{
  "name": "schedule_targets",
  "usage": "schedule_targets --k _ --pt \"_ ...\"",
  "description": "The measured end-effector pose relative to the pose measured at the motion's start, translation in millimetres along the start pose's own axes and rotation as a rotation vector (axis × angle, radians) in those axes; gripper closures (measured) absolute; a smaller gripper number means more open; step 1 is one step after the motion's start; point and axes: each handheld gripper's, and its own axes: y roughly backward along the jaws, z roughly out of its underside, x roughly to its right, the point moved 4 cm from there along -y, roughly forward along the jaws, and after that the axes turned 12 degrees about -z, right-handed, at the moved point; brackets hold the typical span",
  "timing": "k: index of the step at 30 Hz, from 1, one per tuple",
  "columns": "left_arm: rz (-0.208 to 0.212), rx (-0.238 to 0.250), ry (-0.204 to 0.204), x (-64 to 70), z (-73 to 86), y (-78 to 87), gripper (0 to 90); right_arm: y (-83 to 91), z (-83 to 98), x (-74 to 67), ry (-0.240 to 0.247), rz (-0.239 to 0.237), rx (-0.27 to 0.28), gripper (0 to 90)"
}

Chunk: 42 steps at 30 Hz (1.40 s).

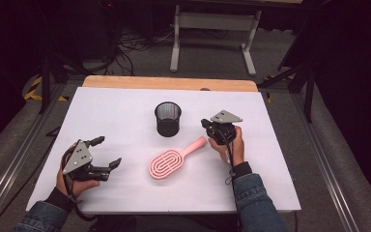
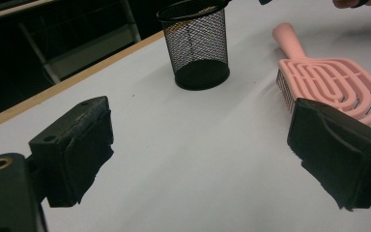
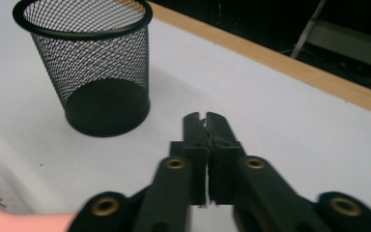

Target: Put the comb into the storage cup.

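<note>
Hairbrush (image 1: 173,160), one pink one, is lying flat on the white desk (image 1: 125,111) between our two grippers, beside the single black mesh cup (image 1: 167,118). Our left gripper (image 1: 105,153) is hovering low with its fingers (image 2: 75,150) spread wide, the brush just beyond them. Our right gripper (image 1: 206,124) is sitting by the handle tip, its fingers (image 3: 195,130) pressed together, pinching nothing.

Light: the flat white tabletop (image 1: 125,111) is evenly bright at centre frame in the high view; surroundings fall to near black.
Shadows: soft, faint beside the black wire-mesh cup (image 1: 167,119).
Focus: bottom foreground blurred in the right gripper view; slight softness throughout.
</note>
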Motion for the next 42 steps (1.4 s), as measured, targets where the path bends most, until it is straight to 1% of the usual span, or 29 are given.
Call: schedule_targets --k 2,3,5,6,8,9,10,18,19,20,26,29,31,33,37,39,41,42 --pt "0.006 0.001 -0.001 0.8 0.4 0.2 10.3 -3.3 1.1 -1.3 0.006 -0.009 -0.018 90.0" --pt "0.007 0.003 -0.008 0.9 0.5 0.5 10.3 -5.5 1.7 -2.8 0.008 -0.012 -0.029 90.0" --pt "0.008 0.003 -0.011 1.5 0.8 0.2 10.4 -10.8 3.4 -6.3 0.014 -0.019 -0.058 90.0" --pt "0.009 0.002 -0.012 1.7 0.9 0.0 10.4 -12.5 3.9 -7.0 0.019 -0.021 -0.063 90.0" --pt "0.010 0.002 -0.014 1.9 1.1 -0.1 10.4 -16.6 5.9 -10.1 0.016 -0.047 -0.083 90.0" --pt "0.008 0.001 -0.016 2.1 1.3 -0.2 10.4 -16.6 5.9 -10.1 0.016 -0.047 -0.083 90.0" --pt "0.011 -0.001 -0.017 2.5 1.4 -0.3 10.3 -20.5 8.4 -12.8 0.023 -0.055 -0.112 90.0" --pt "0.008 -0.006 -0.022 2.9 1.6 -0.3 10.2 -30.2 15.4 -20.5 0.038 -0.075 -0.185 90.0" --pt "0.008 -0.004 -0.024 2.9 1.4 -0.1 10.2 -30.2 15.4 -20.5 0.038 -0.075 -0.185 90.0" --pt "0.006 -0.003 -0.028 2.6 1.2 0.2 10.1 -30.6 15.6 -23.9 0.046 -0.080 -0.198 90.0" --pt "0.008 -0.006 -0.027 3.1 1.4 -0.1 10.2 -32.3 18.4 -30.1 0.059 -0.101 -0.233 90.0" --pt "-0.003 -0.008 -0.030 2.8 1.2 -0.4 10.6 -31.2 19.3 -32.7 0.065 -0.091 -0.245 90.0" --pt "-0.001 -0.008 -0.029 3.1 1.2 -0.3 10.8 -30.2 20.6 -34.0 0.059 -0.095 -0.256 90.0" --pt "-0.002 -0.008 -0.028 3.4 1.2 -0.3 10.8 -29.1 22.1 -35.6 0.065 -0.091 -0.274 90.0" --pt "0.000 -0.009 -0.028 3.3 1.3 -0.3 10.8 -27.2 22.1 -38.2 0.078 -0.096 -0.274 90.0" --pt "-0.003 -0.009 -0.036 3.1 1.2 -0.3 10.8 -26.5 22.2 -39.8 0.084 -0.102 -0.274 90.0" --pt "-0.002 -0.008 -0.036 3.5 1.2 -0.3 10.7 -24.8 23.0 -43.2 0.090 -0.118 -0.285 90.0" --pt "-0.003 -0.009 -0.037 3.4 1.2 -0.5 10.7 -24.8 23.1 -43.9 0.089 -0.119 -0.284 90.0"
